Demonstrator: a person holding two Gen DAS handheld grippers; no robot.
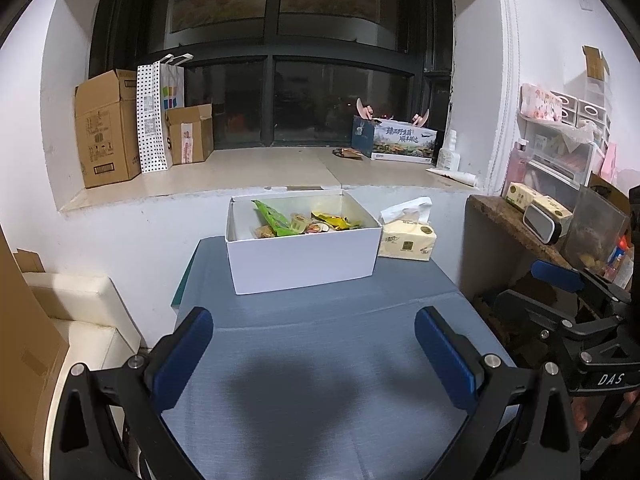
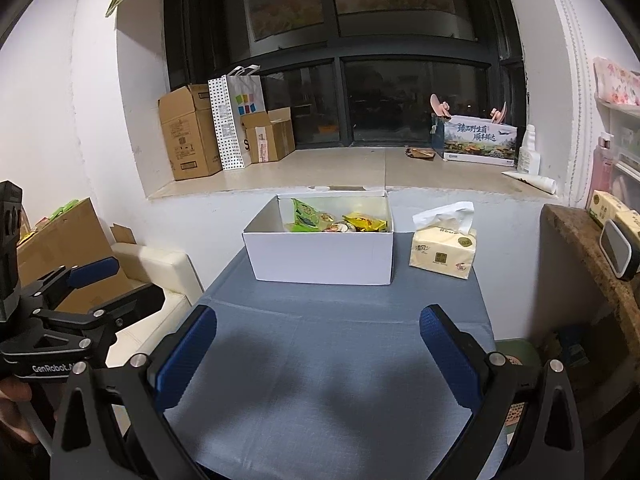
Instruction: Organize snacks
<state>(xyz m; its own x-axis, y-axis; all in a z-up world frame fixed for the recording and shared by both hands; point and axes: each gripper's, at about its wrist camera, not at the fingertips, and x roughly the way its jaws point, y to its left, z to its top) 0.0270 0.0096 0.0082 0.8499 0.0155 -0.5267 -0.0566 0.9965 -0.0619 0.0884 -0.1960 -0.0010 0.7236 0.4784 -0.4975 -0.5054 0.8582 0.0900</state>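
White cardboard, the open box [image 1: 303,256] sits at twelve o'clock on the blue-grey tabletop [image 1: 320,360], its long axis running nine to three. Inside lie snack packets [image 1: 304,222]: a green one leaning at ten o'clock, yellow ones at two. A tissue pack [image 1: 407,240] stands just beside it at three. My left jaws [image 1: 314,354] and right jaws [image 2: 318,356] are both spread apart, holding nothing. "GenRobot" is printed on my left tool.

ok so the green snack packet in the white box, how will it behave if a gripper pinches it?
The green snack packet looks like thin glossy film, so it will probably crumple and may slip between pads. It leans on other snacks in the white box, so it is likely light and floppy. Lifting it may drag neighbours. Both grippers, left gripper and right gripper, are open.
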